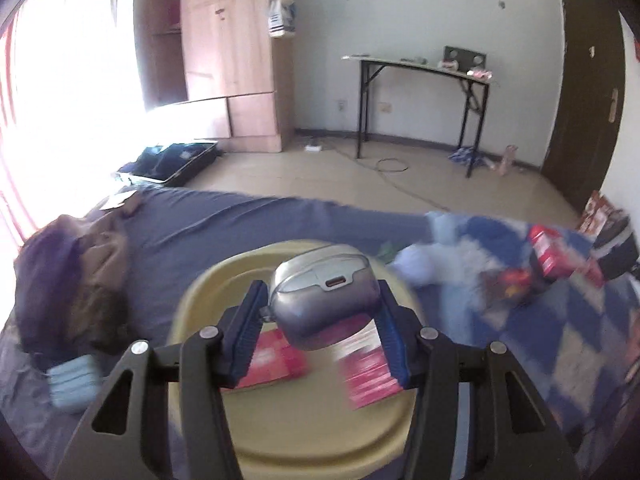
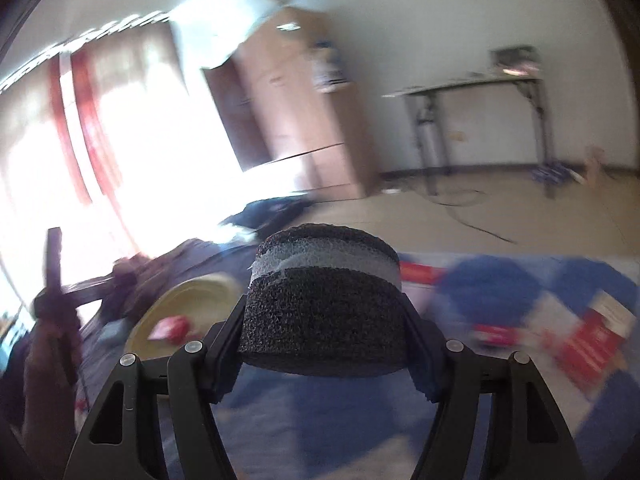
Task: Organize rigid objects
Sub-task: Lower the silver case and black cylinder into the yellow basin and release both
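Left gripper (image 1: 320, 312) angled down above a yellow tray (image 1: 296, 432), jaws clamped on a silver case (image 1: 324, 300), right gripper (image 2: 324, 336) tilted, jaws gripping a black mesh roll (image 2: 324, 312) over the bed (image 2: 320, 424)

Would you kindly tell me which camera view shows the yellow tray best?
The left wrist view: the yellow tray fills the lower centre, seen from above with two pink boxes lying in it. The right wrist view shows only a blurred part of the tray at lower left, partly hidden by the tongs.
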A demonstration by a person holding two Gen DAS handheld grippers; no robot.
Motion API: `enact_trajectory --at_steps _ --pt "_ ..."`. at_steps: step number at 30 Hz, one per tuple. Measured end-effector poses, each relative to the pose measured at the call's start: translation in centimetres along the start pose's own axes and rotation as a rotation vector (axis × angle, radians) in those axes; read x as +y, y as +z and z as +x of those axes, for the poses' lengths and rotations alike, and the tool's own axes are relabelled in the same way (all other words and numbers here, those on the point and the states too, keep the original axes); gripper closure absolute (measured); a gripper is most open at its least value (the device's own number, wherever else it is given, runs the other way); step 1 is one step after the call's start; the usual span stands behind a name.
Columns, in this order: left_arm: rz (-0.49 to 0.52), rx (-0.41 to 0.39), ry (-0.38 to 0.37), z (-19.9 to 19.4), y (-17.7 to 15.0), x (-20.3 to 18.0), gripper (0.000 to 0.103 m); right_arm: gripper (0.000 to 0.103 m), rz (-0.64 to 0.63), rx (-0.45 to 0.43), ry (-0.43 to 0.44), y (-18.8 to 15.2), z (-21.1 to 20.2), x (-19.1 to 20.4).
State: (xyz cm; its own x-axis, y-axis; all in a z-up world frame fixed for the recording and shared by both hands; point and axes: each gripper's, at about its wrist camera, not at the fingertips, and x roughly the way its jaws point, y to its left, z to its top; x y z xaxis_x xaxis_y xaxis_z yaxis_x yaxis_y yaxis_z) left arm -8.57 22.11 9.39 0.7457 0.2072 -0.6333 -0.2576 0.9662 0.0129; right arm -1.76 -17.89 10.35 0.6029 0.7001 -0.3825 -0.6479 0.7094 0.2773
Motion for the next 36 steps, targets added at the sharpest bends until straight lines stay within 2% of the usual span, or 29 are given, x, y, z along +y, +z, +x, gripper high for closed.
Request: enact_trajectory --at_steps 3,7,12,16,19,23,29,36 --pt "-0.002 0.056 0.016 2.0 -1.5 3.0 0.048 0.036 -0.076 0.09 0.135 0.7 3.6 5.1" --pt "0.005 0.144 -0.004 5.8 -4.0 3.9 0.048 0.036 -0.109 0.272 0.297 1.5 13.3 11.2" --pt "-0.033 0.145 0.001 6.7 -4.8 4.9 0.048 0.036 -0.202 0.404 0.275 1.7 23.8 16.6" --pt "-0.056 0.185 -0.002 7.8 -5.9 6.5 0.048 0.036 -0.286 0.467 0.235 1.7 29.1 19.7" --pt "-0.106 0.176 -0.01 8.1 -6.9 7.7 0.048 0.036 -0.381 0.496 0.211 1.1 31.5 22.7" --pt "-0.075 0.181 0.015 8.4 -6.9 7.4 0.048 0.036 -0.429 0.562 0.172 -0.3 35.0 24.2" --pt "-0.031 0.164 0.062 8.7 -7.1 6.5 0.048 0.036 -0.383 0.57 0.201 -1.3 36.6 24.4" --pt "-0.044 0.156 0.062 9.1 -7.2 7.1 0.047 0.035 -0.333 0.568 0.208 -1.5 36.1 22.5"
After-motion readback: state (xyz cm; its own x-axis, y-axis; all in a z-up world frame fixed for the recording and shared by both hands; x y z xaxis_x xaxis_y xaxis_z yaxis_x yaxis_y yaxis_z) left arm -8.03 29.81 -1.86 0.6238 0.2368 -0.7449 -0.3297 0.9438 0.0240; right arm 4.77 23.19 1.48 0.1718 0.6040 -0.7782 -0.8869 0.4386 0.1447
